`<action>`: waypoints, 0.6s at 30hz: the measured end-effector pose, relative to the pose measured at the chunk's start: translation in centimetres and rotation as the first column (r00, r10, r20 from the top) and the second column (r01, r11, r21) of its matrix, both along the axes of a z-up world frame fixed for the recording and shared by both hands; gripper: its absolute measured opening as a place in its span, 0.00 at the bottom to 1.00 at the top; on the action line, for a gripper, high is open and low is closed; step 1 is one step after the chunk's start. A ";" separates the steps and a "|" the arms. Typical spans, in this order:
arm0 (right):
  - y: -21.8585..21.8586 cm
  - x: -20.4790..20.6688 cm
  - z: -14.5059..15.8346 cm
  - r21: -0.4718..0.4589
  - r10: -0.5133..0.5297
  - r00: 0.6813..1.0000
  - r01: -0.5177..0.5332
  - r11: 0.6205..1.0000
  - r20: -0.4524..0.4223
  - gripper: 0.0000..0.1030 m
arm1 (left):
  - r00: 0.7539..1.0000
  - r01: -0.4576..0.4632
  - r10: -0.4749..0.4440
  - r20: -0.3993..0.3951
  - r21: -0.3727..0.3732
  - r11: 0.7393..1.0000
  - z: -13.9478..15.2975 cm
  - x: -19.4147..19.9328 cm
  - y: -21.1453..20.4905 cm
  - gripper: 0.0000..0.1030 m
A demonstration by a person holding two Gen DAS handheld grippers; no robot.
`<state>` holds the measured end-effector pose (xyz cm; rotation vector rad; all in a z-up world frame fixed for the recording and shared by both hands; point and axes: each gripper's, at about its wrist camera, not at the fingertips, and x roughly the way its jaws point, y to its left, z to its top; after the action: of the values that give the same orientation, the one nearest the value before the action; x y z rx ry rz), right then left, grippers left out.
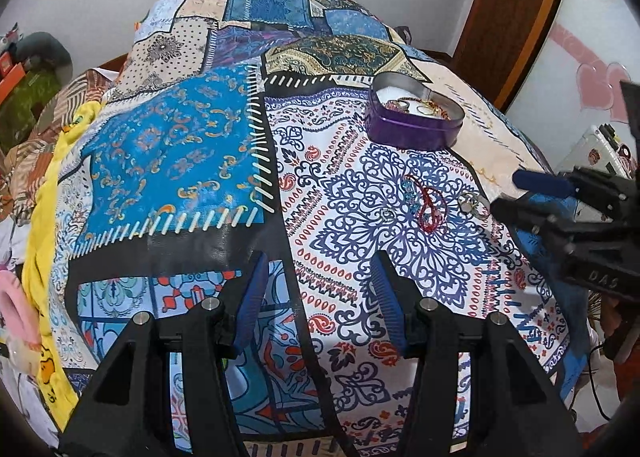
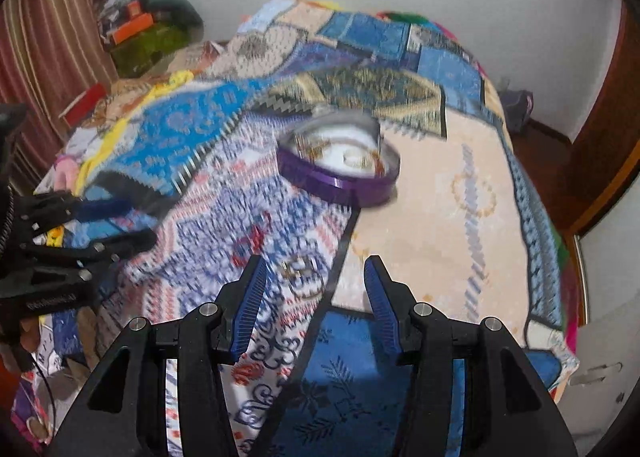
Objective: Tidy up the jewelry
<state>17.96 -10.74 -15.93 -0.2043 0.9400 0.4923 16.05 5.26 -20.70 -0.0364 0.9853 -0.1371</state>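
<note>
Where the bed fills both views, it's covered w/ a patchwork spread: bright blue panel w/ white stitch marks on one side, white panel w/ navy-and-red scrollwork in the middle, pale peach panel on the other. Purple heart-shaped tin sits open on the spread near where white and peach panels meet, w/ gold-toned pieces inside. Loose jewelry lies on the white panel on the near side of the tin, apart from it: a red strand, small blue bits, a few rings. Left gripper hangs over the spread, jaws apart, nothing btwn them. Right gripper also parted and empty, above the rings in its own blurred view; in the left wrist view it comes in from the right edge, near the loose pieces. Room: white wall behind the bed, brown wooden frame at one side, striped curtain and a clutter pile at the other, yellow cloth along the bed's edge.
</note>
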 end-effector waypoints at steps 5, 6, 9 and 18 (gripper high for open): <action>-0.5 0.1 -1.6 -0.007 0.011 0.998 -0.012 1.000 -0.055 0.46 | 1.000 0.010 -0.010 -0.010 -0.023 1.000 -0.7 0.5 -0.4 0.51; -0.4 0.1 -1.7 -0.008 0.018 0.998 -0.019 1.000 -0.052 0.46 | 1.000 0.014 -0.014 -0.014 -0.026 1.000 -0.8 0.7 -0.6 0.51; 0.1 -0.1 -1.9 -0.022 0.038 0.999 -0.039 0.999 -0.030 0.46 | 0.999 0.028 -0.029 -0.021 -0.033 0.999 -1.1 0.9 -1.0 0.51; 1.0 0.0 -2.2 -0.023 0.094 0.995 -0.095 0.995 -0.022 0.19 | 0.998 0.050 -0.052 -0.028 -0.075 0.996 -1.7 2.0 -1.4 0.50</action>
<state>17.95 -9.79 -18.14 -0.2663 0.9598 0.5714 18.04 3.88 -22.40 -0.0817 1.0115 -0.2208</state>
